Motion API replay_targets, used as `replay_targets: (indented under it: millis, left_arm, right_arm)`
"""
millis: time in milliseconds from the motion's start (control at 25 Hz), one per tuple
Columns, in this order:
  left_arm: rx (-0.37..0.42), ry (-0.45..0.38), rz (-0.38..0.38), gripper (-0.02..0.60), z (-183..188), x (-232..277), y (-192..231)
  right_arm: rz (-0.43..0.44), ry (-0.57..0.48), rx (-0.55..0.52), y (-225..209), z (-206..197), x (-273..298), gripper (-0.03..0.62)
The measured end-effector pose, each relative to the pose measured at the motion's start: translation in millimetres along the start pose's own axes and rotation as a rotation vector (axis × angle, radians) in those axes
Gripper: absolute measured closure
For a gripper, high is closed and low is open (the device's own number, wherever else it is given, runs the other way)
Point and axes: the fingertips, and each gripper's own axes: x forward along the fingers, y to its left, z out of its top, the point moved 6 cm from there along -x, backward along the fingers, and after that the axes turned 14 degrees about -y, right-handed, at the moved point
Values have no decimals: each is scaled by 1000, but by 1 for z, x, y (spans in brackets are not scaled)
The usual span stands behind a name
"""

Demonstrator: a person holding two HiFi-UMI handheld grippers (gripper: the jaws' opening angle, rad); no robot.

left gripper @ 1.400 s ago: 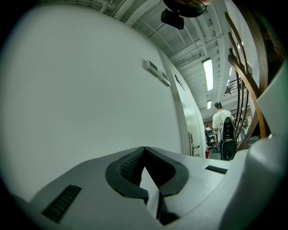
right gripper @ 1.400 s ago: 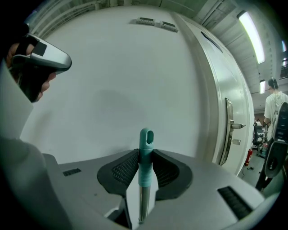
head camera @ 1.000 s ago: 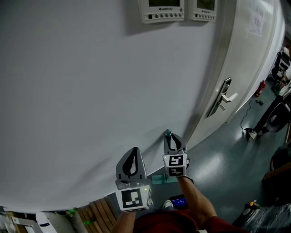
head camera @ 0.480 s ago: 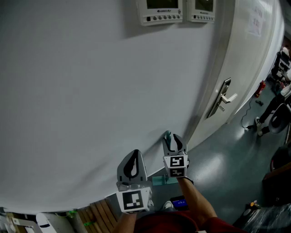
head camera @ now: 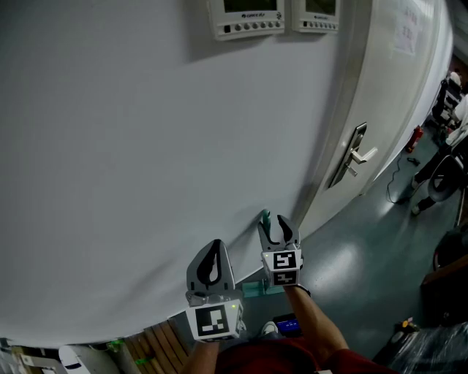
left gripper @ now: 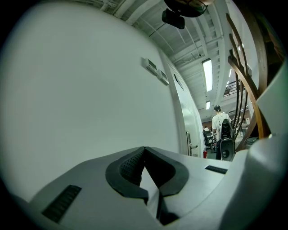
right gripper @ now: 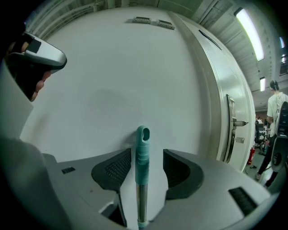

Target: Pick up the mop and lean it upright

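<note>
The mop's metal handle with its teal grip [right gripper: 142, 152] stands upright, its top against the white wall [right gripper: 112, 90]. In the head view the teal tip [head camera: 266, 217] pokes up just past my right gripper [head camera: 276, 228]. My right gripper [right gripper: 143, 167] is open. Its jaws have just been opening, and the handle stands between them with a gap on each side. A teal part of the mop [head camera: 254, 288] shows low down near the floor. My left gripper [head camera: 213, 248] is beside it to the left, shut [left gripper: 145, 150] and empty, pointing at the wall.
Two control panels [head camera: 245, 16] hang high on the wall. A white door with a lever handle [head camera: 356, 155] is to the right. Wooden slats [head camera: 157, 340] lie at the lower left. A person [left gripper: 220, 126] stands far down the room, with wooden rails [left gripper: 245, 85] to my left gripper's right.
The right gripper's jaws have spread apart from the teal grip, which now stands free between them against the wall. The left gripper has stayed put.
</note>
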Motion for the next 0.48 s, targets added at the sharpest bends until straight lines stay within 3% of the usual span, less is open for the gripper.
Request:
replay_targets:
  millis: [480]
  left_arm:
    - [6, 5, -11, 568, -3, 4, -2]
  right_arm:
    - [41, -43, 67, 5, 1, -13, 378]
